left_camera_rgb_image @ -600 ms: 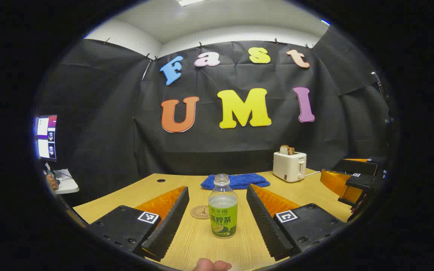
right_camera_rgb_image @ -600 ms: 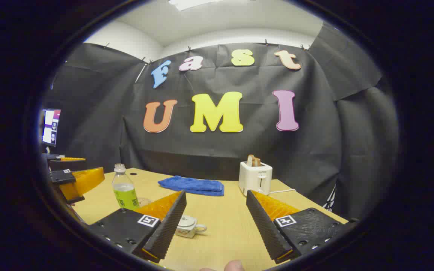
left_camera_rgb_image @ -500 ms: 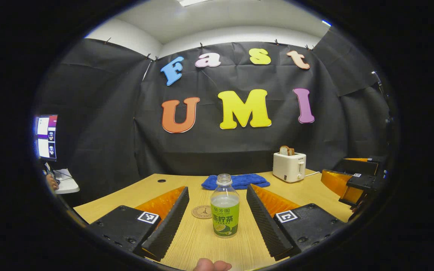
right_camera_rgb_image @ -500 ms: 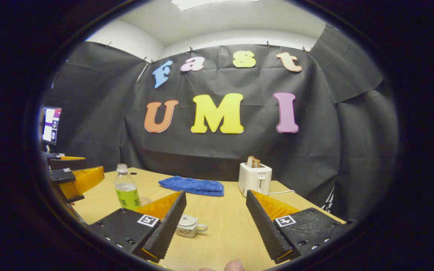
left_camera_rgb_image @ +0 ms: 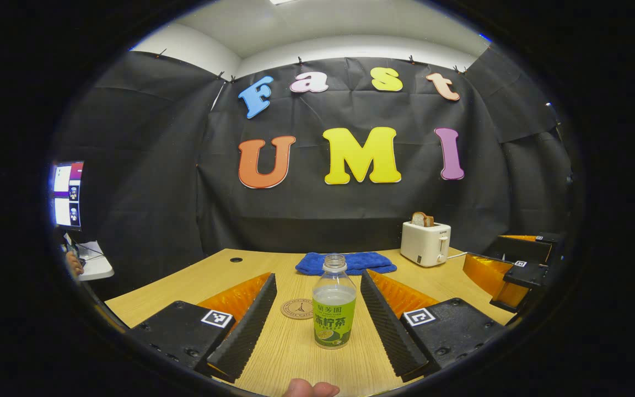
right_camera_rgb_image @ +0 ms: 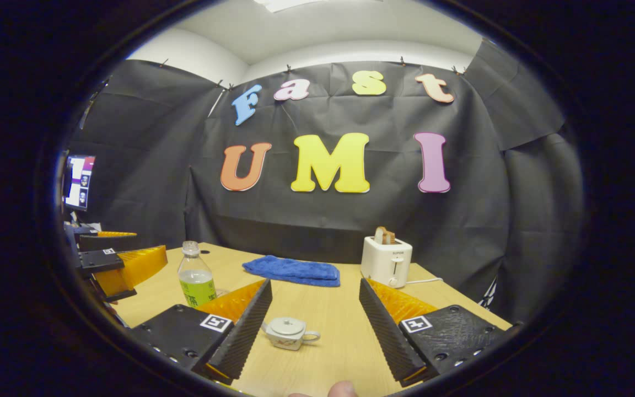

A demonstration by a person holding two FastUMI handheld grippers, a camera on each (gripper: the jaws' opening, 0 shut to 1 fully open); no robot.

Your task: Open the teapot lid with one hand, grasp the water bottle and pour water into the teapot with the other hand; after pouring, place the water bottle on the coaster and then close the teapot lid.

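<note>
With bare counter around it, the uncapped, green-labelled bottle stands upright between the left gripper's wide-open fingers, untouched, while the right gripper gapes empty around the small lidded teapot.

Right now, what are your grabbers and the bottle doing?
Left gripper open around clear green-labelled water bottle. Right gripper open, small white teapot ahead, lid on. Nothing blocking.
</note>
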